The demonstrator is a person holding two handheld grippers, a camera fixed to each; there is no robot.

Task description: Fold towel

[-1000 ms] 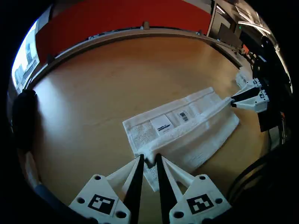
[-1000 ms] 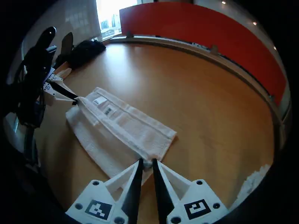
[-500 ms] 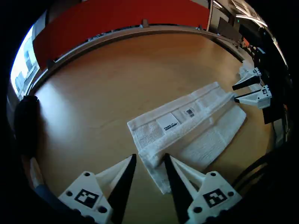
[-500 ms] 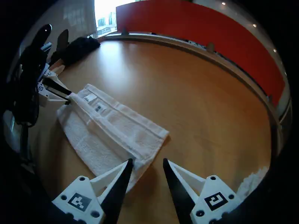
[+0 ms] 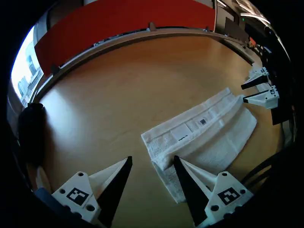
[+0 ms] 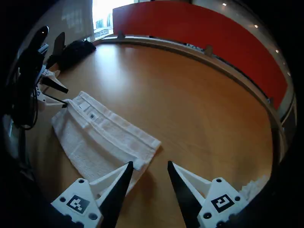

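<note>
Along far edge of wooden table [image 5: 114,87]: red partition [image 5: 125,19], window [image 6: 104,15] past corner, dark bag [image 6: 78,51] on wood near it. Folded white towel [image 5: 205,133] flat near front edge; wide bare wood beyond. Left gripper [image 5: 152,157], right gripper [image 6: 150,162] at towel's opposite short ends, jaws spread, gripping nothing.

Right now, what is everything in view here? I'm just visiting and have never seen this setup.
towel: one, white, folded, lying flat on the table
table: one, orange-brown wood, under everything
panel: one, red, along the table's far edge
dark bundle: one, black, at the table's edge by the window
window: one, bright, beyond the table
left gripper: one, white with black fingers, open, at one short end of the towel
right gripper: one, same colours, open, at the other end
</note>
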